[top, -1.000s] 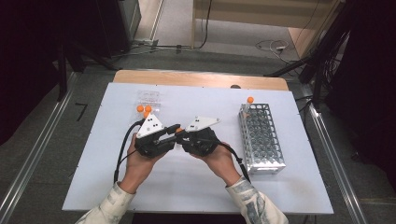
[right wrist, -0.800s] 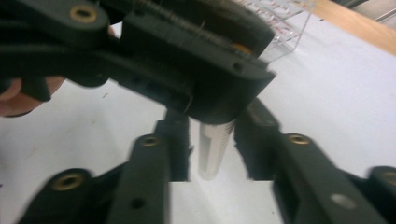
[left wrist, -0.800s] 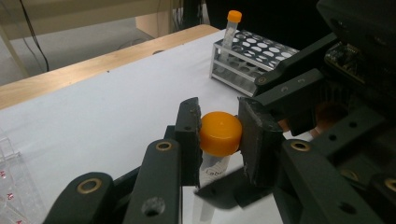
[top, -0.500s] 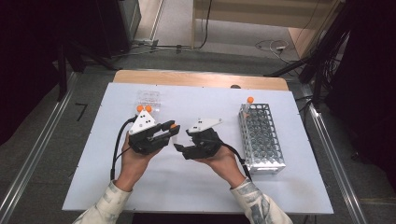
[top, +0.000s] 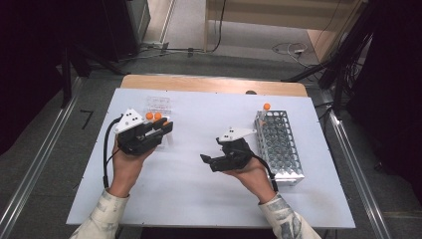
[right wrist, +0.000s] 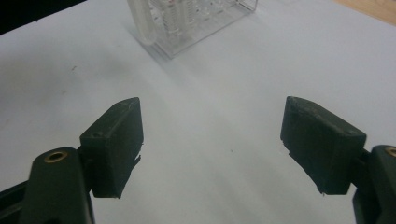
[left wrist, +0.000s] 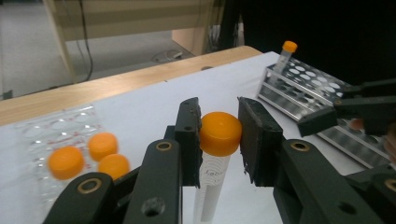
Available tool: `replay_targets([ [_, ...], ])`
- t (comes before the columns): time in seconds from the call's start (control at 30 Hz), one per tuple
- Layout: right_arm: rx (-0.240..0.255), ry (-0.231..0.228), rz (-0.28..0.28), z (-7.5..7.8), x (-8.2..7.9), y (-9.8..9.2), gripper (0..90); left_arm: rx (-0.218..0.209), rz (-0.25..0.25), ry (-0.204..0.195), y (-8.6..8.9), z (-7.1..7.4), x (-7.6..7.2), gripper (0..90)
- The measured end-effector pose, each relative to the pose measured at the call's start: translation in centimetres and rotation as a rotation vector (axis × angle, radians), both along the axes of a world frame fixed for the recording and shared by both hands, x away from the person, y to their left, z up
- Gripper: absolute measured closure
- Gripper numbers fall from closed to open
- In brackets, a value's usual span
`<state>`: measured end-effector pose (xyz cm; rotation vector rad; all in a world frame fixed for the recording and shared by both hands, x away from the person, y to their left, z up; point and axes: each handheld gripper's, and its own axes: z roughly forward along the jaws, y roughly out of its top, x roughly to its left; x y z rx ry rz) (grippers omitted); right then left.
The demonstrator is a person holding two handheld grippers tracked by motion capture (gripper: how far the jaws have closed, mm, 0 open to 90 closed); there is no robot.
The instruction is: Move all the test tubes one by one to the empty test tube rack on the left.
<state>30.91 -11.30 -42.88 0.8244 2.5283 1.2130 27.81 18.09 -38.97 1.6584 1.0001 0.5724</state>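
Clenched on an orange-capped tube [left wrist: 215, 154], my left gripper [left wrist: 217, 140] has both pads against the cap, one on each side. In the left gripper view the tube's long axis runs straight down from the cap between the jaws, clear body below, cap towards the far edge of the table as the camera looks. In the high view I see that gripper [top: 161, 130] over the left half of the table [top: 199, 199], near the far-left corner, and I read the tube as lying roughly along the jaws, pointing right and slightly away from me; its exact tilt I cannot tell from there.

My right gripper [right wrist: 212, 149] is released: its jaws have just been opening, they stand wide apart, and nothing but bare table lies between them. In the high view it sits [top: 211, 162] near the middle of the table, jaws pointing left.

Just beyond the left gripper is a clear rack [top: 159, 105] with two more orange caps [top: 153, 116] by it. A metal rack [top: 278, 144] stands along the right edge with one capped tube [top: 266, 107] upright at its far corner.
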Motion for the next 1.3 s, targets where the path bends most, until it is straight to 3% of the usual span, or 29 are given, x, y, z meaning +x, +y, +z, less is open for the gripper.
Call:
replay_targets([
  [0.3,0.000,0.002,-0.017,-0.1,0.0,-0.8,19.8,-0.011,0.058,-0.015,2.1,1.0,-0.1,70.1],
  [0.63,0.008,-0.002,-0.024,0.1,-0.2,-1.1,20.2,0.043,0.162,-0.054,3.0,1.2,0.3,70.1],
  [0.8,0.010,-0.005,-0.025,0.1,-0.3,-1.3,20.4,0.044,0.197,-0.056,3.5,0.8,1.0,70.1],
  [1.07,0.019,-0.010,-0.032,0.3,-0.3,-1.7,20.7,0.043,0.225,-0.058,3.5,0.2,1.9,70.1],
  [1.3,0.022,-0.013,-0.031,0.4,-0.4,-1.7,20.8,0.064,0.228,-0.028,3.2,-0.9,2.5,70.0],
])
